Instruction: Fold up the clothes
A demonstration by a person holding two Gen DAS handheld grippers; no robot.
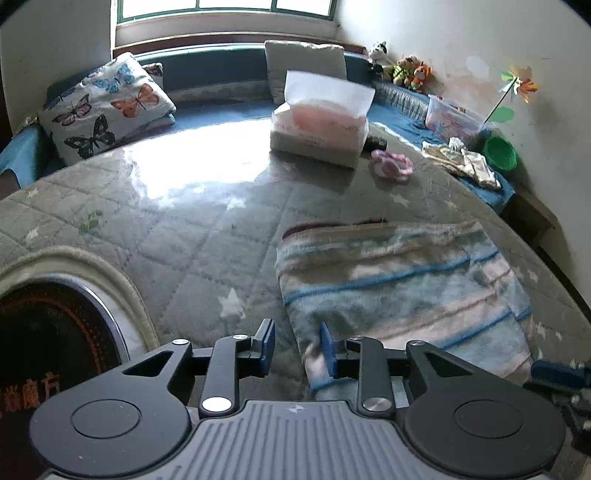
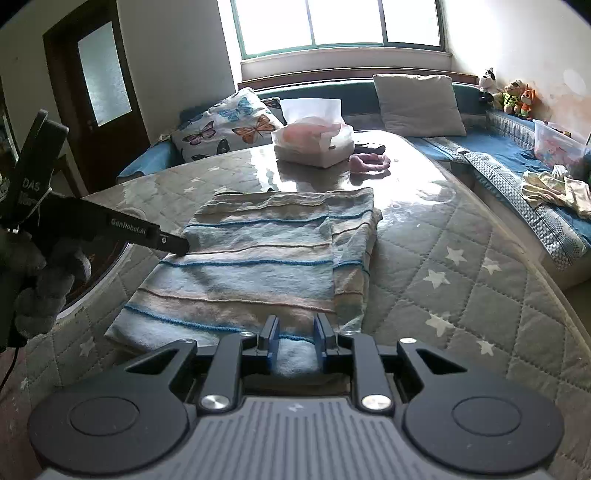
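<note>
A grey-green quilted cover with white stars [image 2: 461, 266] spreads over a table under a glossy clear sheet, and a blue-cushioned bench and a bright window [image 2: 340, 26] stand behind it. On this cover lies the striped towel-like cloth [image 2: 266, 254], folded into a rough rectangle with blue, pale pink and tan bands.

Beyond the cloth, toward the window, stands a tissue pack [image 2: 314, 144] with a white sheet sticking up. Just to the right of the pack lies a small pink crocheted piece [image 2: 369, 162], with something dark behind it. A butterfly-print pillow [image 2: 229, 125] leans on the bench to the left of the cloth's far edge, and a plain grey cushion [image 2: 417, 103] stands beyond the pack. To the right of the cloth, on the bench, lie a crumpled pale garment [image 2: 554, 188], a clear plastic box [image 2: 557, 144], and stuffed toys [image 2: 513, 96] in the corner.

The right gripper [image 2: 295, 332] sits at the cloth's near edge; its blue pads stand slightly apart with a fluffy fold of the cloth between them, pinched. The left gripper [image 1: 297, 341] is at the cloth's near left corner; its jaws stand partly open, the right pad touching the corner's edge and the left pad over bare cover, gripping nothing. In the right wrist view a gloved hand [image 2: 40, 280] holds that left gripper at the cloth's left edge.
</note>
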